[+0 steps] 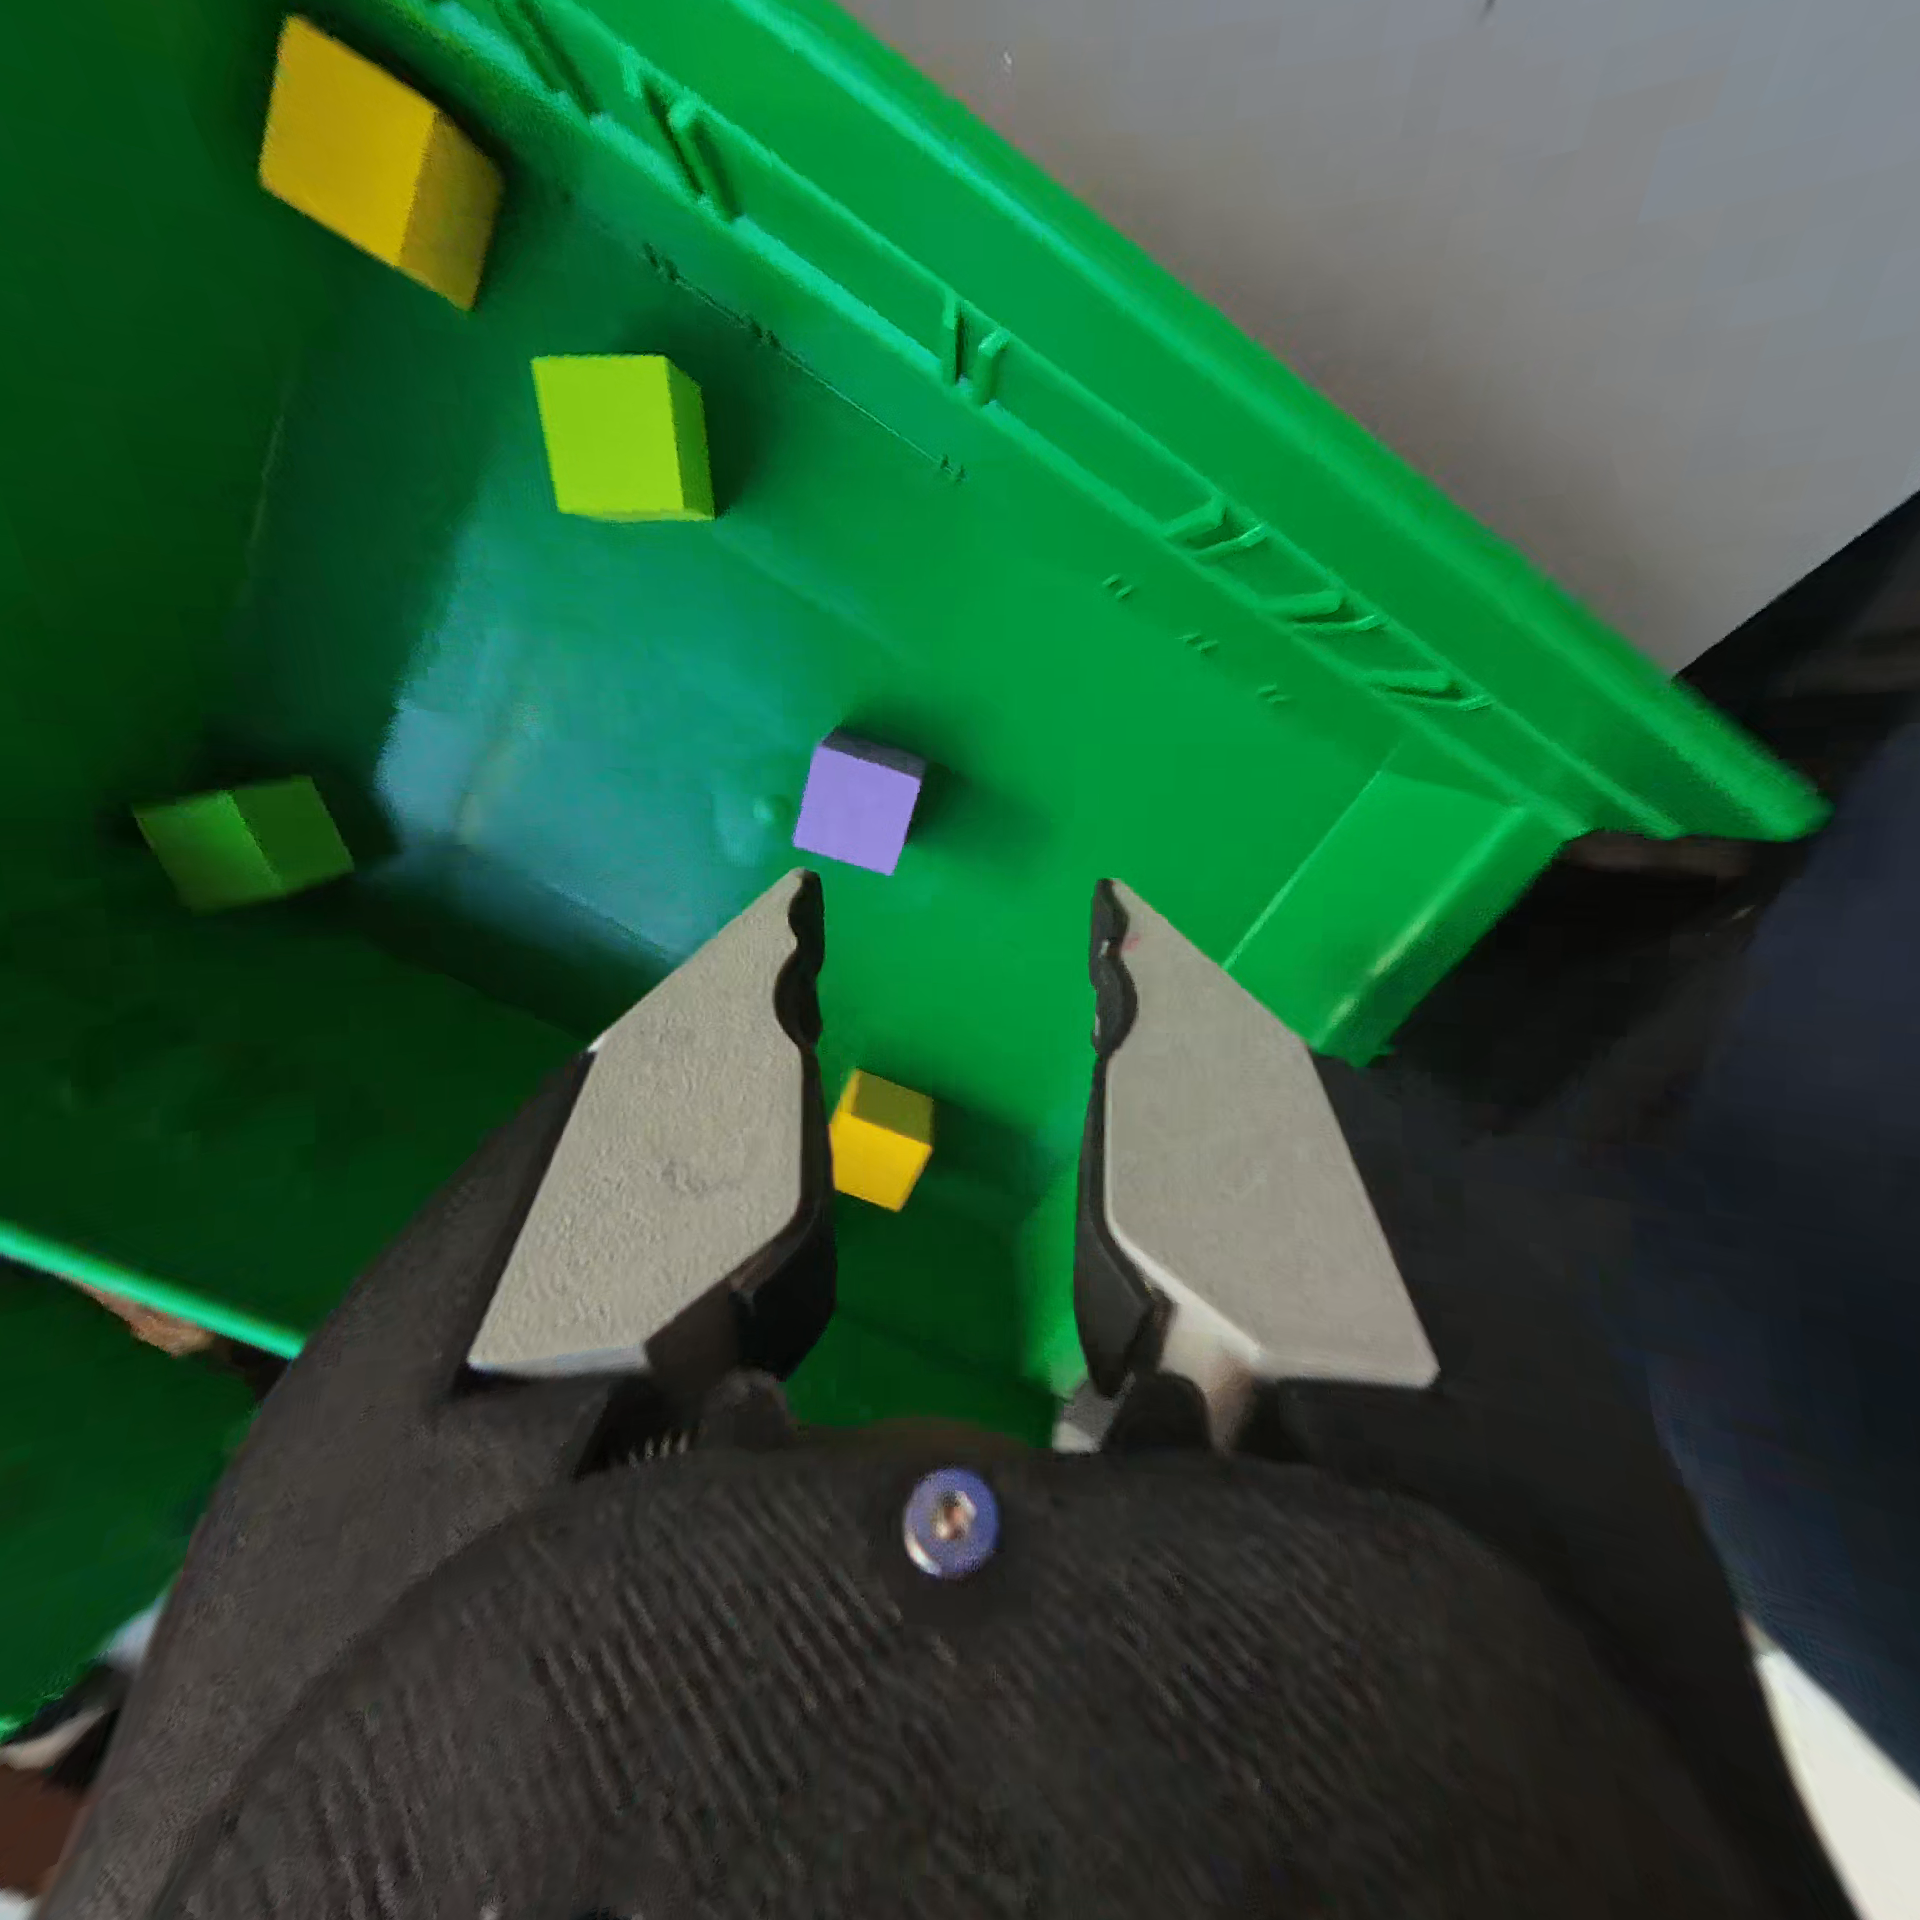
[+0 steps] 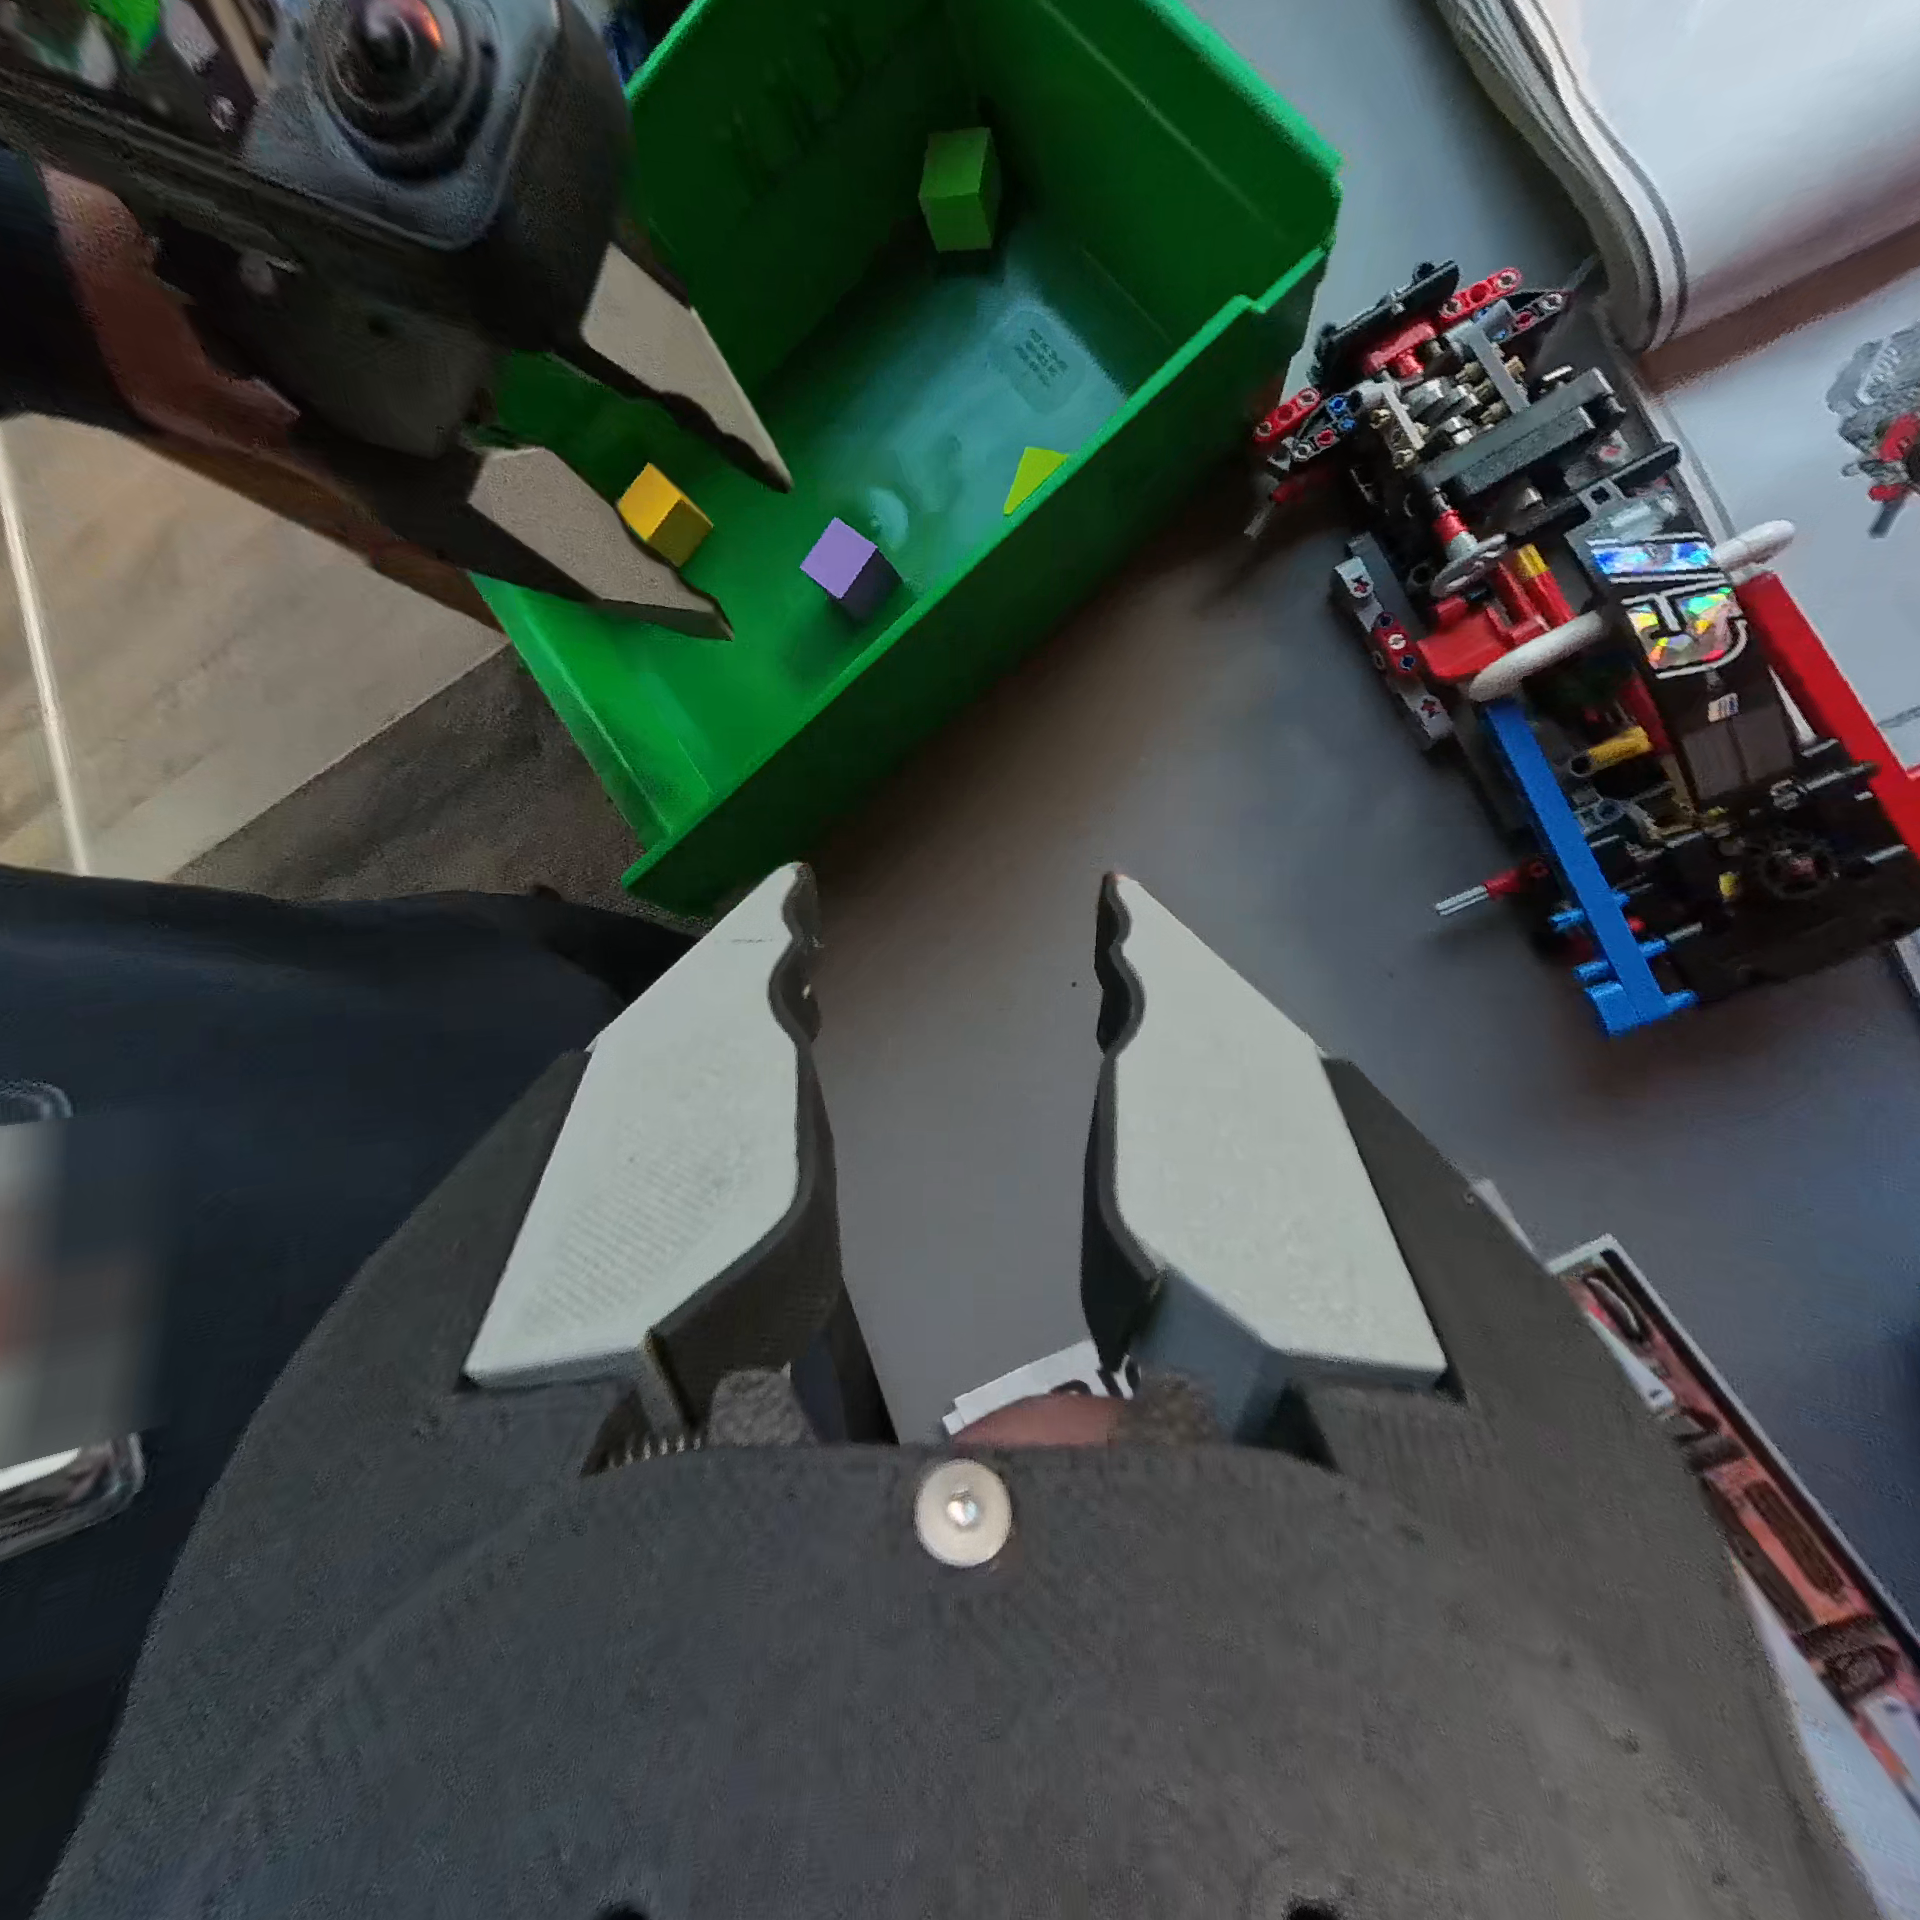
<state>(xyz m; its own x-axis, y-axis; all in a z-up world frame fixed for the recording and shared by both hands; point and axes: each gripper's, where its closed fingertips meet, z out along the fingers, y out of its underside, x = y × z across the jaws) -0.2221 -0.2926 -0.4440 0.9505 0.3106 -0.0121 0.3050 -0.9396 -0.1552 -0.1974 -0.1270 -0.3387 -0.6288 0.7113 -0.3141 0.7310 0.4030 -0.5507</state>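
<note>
My left gripper [image 1: 956,894] is open and empty, reaching into a green plastic bin [image 1: 1039,447]. A purple cube [image 1: 860,805] lies on the bin floor just past its left fingertip, not touched. A small yellow cube [image 1: 881,1141] lies on the floor below the open fingers. A larger yellow block [image 1: 374,156], a lime block [image 1: 623,436] and a green block [image 1: 244,840] lie farther in. My right gripper [image 2: 956,894] is open and empty over the grey table [image 2: 1195,831], next to the bin's [image 2: 1195,343] near corner. The right wrist view shows the left gripper [image 2: 758,556] above the yellow cube [image 2: 663,511] and purple cube [image 2: 847,566].
A toy vehicle of red, blue and black building parts [image 2: 1600,623] stands on the table right of the bin. A printed box [image 2: 1745,1507] lies at the lower right. A person's dark clothing [image 2: 260,1039] is at the left. Across from one pair of fingers to the other is roughly 20 centimetres. My left gripper is the nearer one to the lime block [image 1: 623,436]: about 10 centimetres, against 20 centimetres.
</note>
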